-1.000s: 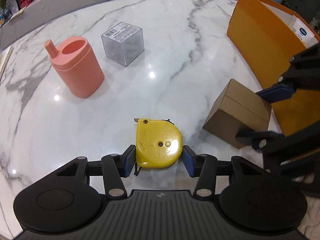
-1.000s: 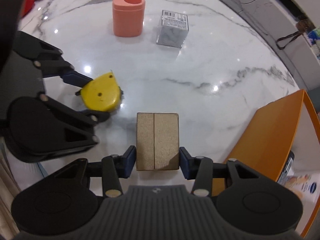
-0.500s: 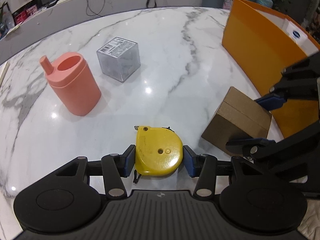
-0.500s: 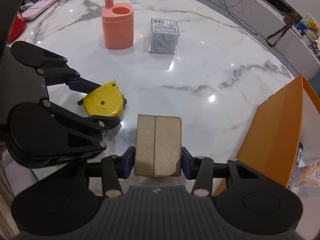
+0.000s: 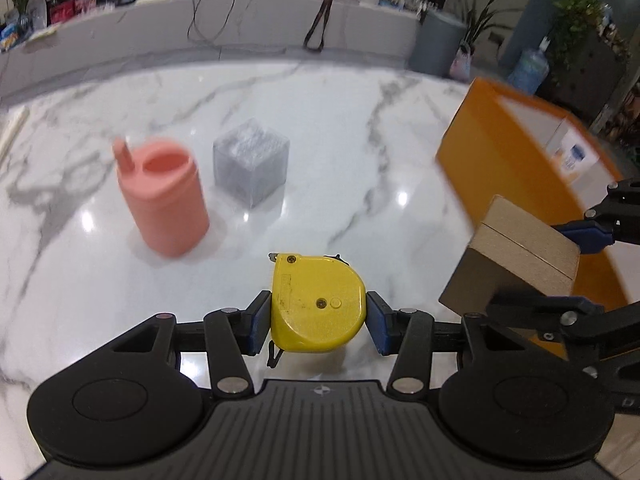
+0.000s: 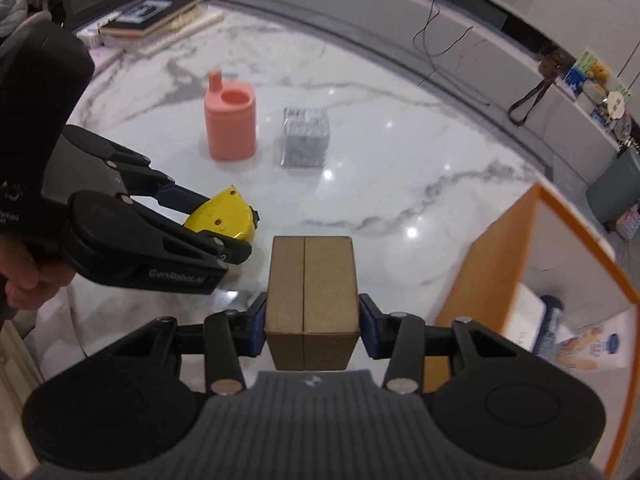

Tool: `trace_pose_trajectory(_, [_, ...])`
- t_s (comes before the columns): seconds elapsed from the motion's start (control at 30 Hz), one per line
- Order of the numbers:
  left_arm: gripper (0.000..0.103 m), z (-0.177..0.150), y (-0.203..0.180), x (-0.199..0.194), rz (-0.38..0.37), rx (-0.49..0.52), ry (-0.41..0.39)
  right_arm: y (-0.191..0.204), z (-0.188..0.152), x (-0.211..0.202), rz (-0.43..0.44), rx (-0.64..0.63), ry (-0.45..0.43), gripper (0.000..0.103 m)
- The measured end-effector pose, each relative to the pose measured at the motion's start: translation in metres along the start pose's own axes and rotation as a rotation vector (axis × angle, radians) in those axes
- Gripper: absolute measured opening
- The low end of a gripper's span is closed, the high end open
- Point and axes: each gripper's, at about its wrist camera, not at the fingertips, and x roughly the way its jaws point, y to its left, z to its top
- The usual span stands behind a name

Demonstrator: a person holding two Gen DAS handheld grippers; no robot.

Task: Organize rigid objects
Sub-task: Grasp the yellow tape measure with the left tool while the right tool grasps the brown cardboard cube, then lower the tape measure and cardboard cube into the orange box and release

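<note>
Left gripper [image 5: 319, 316] clamped on yellow plastic tape measure [image 5: 316, 304], right gripper [image 6: 312, 322] clenched on brown cardboard box [image 6: 311, 292], both left of orange open-topped bin [image 6: 492, 264]

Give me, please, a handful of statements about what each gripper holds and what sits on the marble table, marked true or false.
1. The left gripper is shut on the yellow tape measure. True.
2. The right gripper holds the pink container. False: it is shut on the cardboard box; the pink container stands on the marble table.
3. The clear plastic cube stands beside the pink container. True.
4. The orange bin lies to the left of the cardboard box. False: it is on the right.
5. The pink container lies on its side. False: it stands upright.
</note>
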Motion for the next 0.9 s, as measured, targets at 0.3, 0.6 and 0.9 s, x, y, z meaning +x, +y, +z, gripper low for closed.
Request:
trace_pose_trajectory(0.3, [0.056,0.019,-0.064,-0.067,-0.101,0.094,-0.13,-0.045,-0.018,-0.068,-0.035,0.068,-0.076,0.045])
trace_pose_trajectory(0.6, [0.056,0.022,-0.164,-0.083,-0.179,0.334,-0.137,-0.105,-0.088,-0.101,-0.092,0.212,-0.036,0.045])
trace_pose_trajectory(0.9, [0.056,0.014,-0.215,-0.05,-0.194,0.474,-0.045,-0.149,-0.138,-0.101,-0.065,0.322,0.009,0.045])
